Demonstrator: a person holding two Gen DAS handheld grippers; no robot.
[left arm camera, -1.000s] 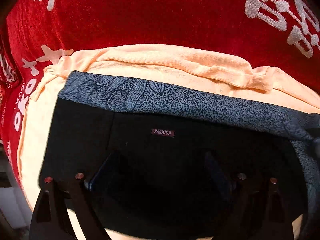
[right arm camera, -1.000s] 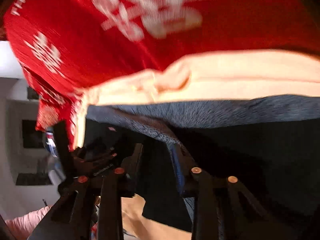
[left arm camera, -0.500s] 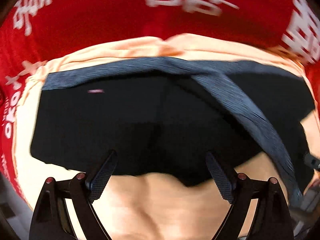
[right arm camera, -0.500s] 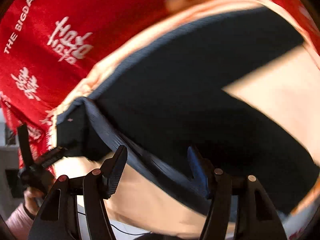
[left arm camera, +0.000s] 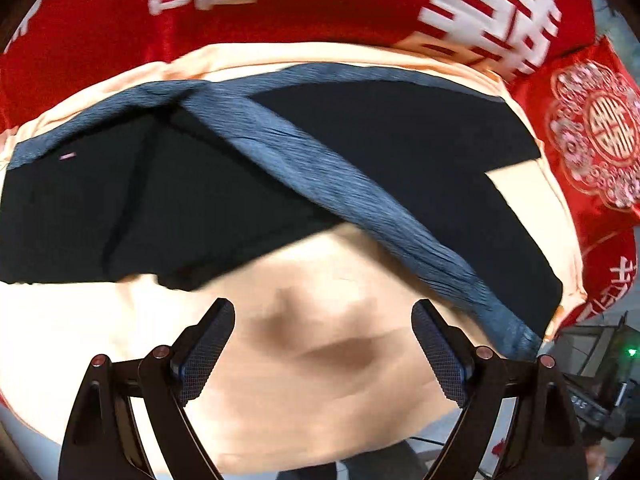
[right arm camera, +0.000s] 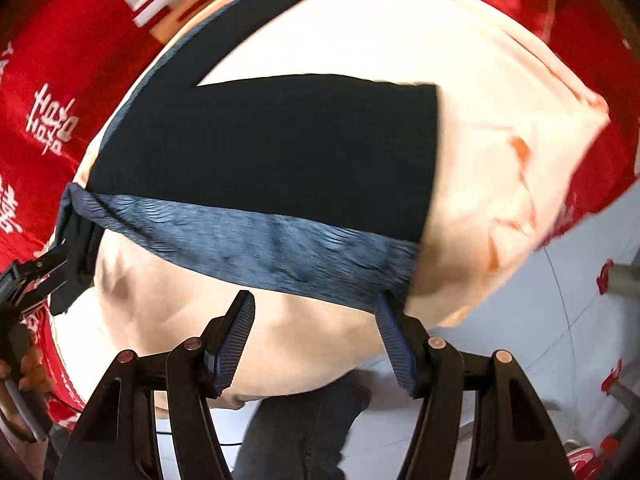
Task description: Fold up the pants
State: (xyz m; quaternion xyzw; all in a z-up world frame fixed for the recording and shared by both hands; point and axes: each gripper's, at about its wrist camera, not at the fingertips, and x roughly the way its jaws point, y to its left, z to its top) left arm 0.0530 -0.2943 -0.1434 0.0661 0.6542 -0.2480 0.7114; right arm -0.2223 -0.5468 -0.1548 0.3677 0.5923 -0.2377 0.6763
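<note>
My right gripper (right arm camera: 316,332) has swung along the soft, limp black pants (left arm camera: 248,184), jaws just opened and empty; my left gripper (left arm camera: 322,354) gapes empty too. I'd take the blue waistband (right arm camera: 256,248).

Pants (left arm camera: 248,196) blurred — left edge cut off.

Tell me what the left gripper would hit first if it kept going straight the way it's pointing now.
Most likely the peach cloth. The left gripper is open with nothing between its fingers, and bare cloth fills the gap ahead. The black pants lie further up the picture, apart from the fingertips, though depth is hard to judge.
</note>
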